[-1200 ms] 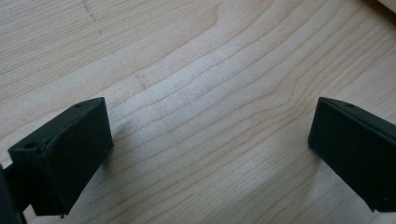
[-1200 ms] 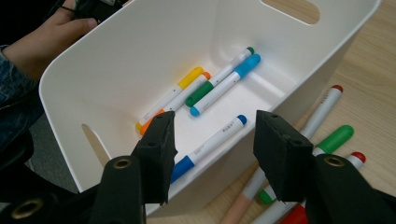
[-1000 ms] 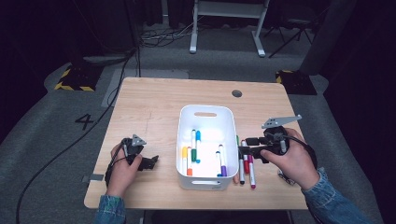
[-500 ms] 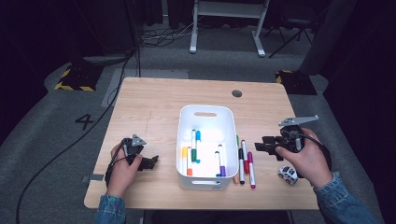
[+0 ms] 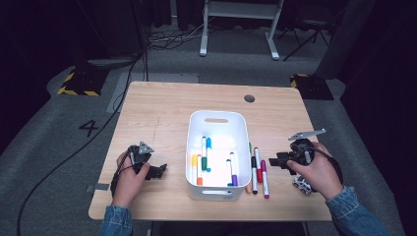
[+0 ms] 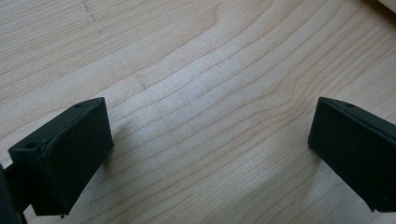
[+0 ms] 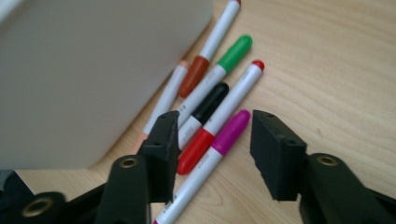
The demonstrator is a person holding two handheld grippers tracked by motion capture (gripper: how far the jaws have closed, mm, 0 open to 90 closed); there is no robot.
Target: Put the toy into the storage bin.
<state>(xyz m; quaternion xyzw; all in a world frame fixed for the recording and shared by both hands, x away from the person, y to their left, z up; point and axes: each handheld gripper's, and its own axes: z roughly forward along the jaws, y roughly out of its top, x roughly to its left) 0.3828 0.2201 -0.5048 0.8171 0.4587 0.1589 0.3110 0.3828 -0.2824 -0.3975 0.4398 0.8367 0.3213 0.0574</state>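
Several markers lie side by side on the table right of a white bin (image 5: 216, 120). Among them are a magenta-capped marker (image 7: 229, 133) (image 5: 264, 178), a red-capped one (image 7: 196, 147) and a black-capped one (image 7: 210, 102). My right gripper (image 5: 277, 161) (image 7: 215, 135) hangs low over their near ends, pointing at them. Its jaws have just been closing; they stand apart, with the magenta cap seen between them and not pressed. More markers (image 5: 206, 157) lie inside the bin. My left gripper (image 5: 160, 171) (image 6: 210, 140) rests open on bare wood left of the bin.
The bin wall (image 7: 84, 70) stands close on the left of the right gripper. A small black-and-white object (image 5: 302, 185) lies by the right hand, near the table's front right edge. A round grommet hole (image 5: 249, 98) sits at the back of the table.
The right gripper has sunk toward the table, shifted a little to the right, and its jaws have narrowed. The left hand has not moved.
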